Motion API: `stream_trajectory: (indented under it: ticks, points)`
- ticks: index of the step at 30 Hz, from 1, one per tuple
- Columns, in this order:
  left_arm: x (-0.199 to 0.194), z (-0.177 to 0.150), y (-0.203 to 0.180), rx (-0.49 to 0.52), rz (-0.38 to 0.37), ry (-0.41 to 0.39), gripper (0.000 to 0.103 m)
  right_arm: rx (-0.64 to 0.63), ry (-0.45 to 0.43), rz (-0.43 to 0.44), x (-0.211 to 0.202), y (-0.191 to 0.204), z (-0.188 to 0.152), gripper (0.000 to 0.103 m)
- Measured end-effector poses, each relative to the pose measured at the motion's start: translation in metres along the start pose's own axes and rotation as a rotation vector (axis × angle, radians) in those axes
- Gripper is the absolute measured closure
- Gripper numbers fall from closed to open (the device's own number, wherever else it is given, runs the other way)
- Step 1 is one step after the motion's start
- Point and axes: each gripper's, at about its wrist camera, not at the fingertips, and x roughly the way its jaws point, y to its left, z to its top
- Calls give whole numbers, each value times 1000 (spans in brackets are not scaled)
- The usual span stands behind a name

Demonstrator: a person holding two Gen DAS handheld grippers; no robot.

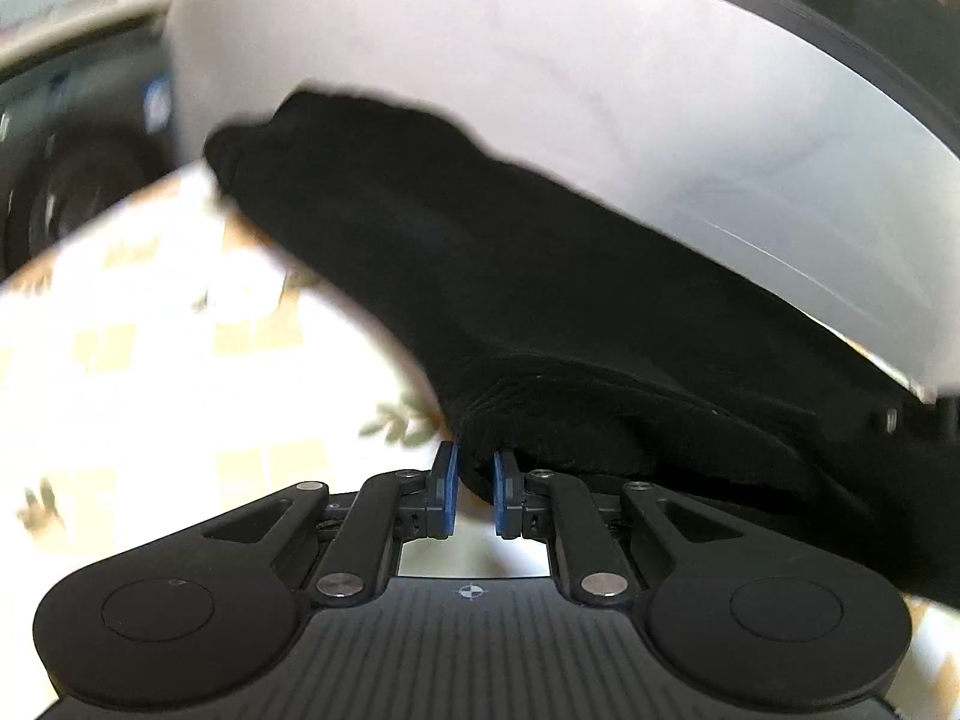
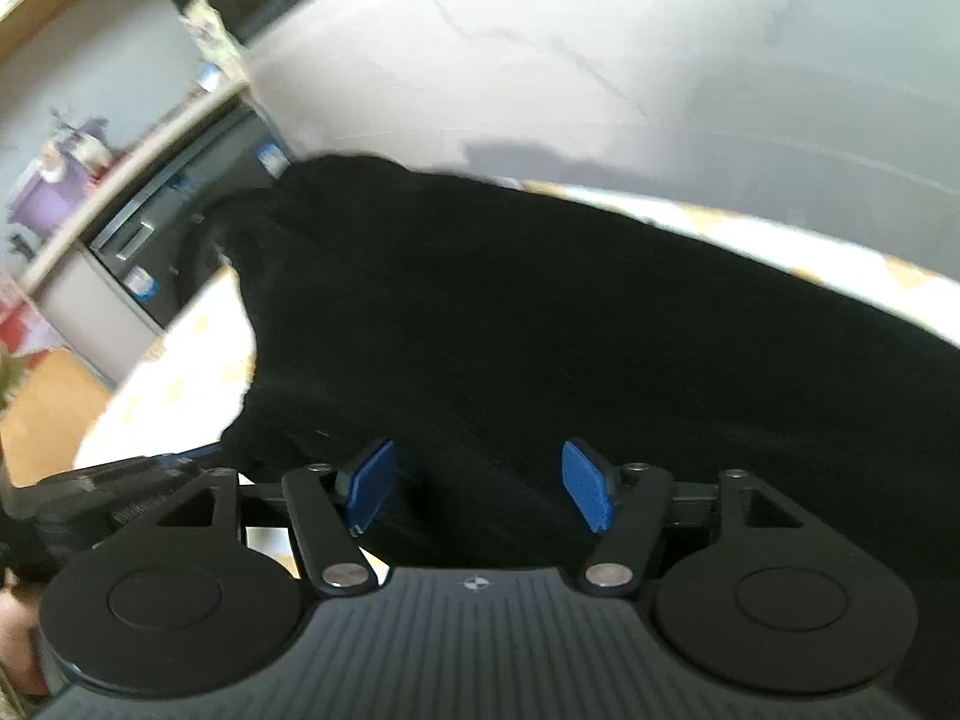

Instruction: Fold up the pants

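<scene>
Nearest the lens in the left wrist view, the left gripper [image 1: 474, 483] has its blue-padded jaws clenched on a bunched edge of the black fabric pants [image 1: 510, 276], the cloth wedged between the pads at their tips. From that pinch the pants run up toward 11 o'clock, draped over a white tablecloth with tan squares and leaf print [image 1: 138, 336]; whether the far end is lifted or lying flat cannot be told through the blur. In the right wrist view, the right gripper [image 2: 483, 489] stands released, pads well apart, with dark cloth spread beneath and beyond them and no pad pressing on it. Risks, as judged: the left hold is on a small bunch only, so a quick pull could slip the fabric out; with one side free, a lift would likely drag the cloth askew and give a crooked fold; black on black hides seams and edges, so the right jaws could close on more than one layer or on none. Surroundings: a pale grey marbled wall or panel [image 2: 600, 30] from 12 to 2 o'clock, a dark appliance front [image 2: 156, 252] at 9 o'clock beyond the table edge, cluttered shelving at 10 o'clock. Nothing stands between the grippers and the pants; motion blur is the main hindrance.
</scene>
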Motion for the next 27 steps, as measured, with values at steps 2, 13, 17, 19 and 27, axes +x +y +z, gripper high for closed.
stream_trajectory:
  ticks: [2, 13, 17, 19, 27]
  points:
    - [1, -5, 3, -31, -2, 25, 91, -8, 26, -48, 6, -1, -8, 38]
    - [-13, 13, 12, -117, -23, 39, 93, -75, 50, -154, 13, 8, -30, 39]
    - [-13, 17, -9, 37, 10, 29, 90, -35, 34, -152, 10, 4, -32, 39]
    - [-14, 14, -22, 128, 39, 20, 88, -10, 27, -145, 10, 0, -32, 39]
    - [-14, 20, -15, -152, -229, 143, 80, 50, 1, -141, -1, -6, -37, 40]
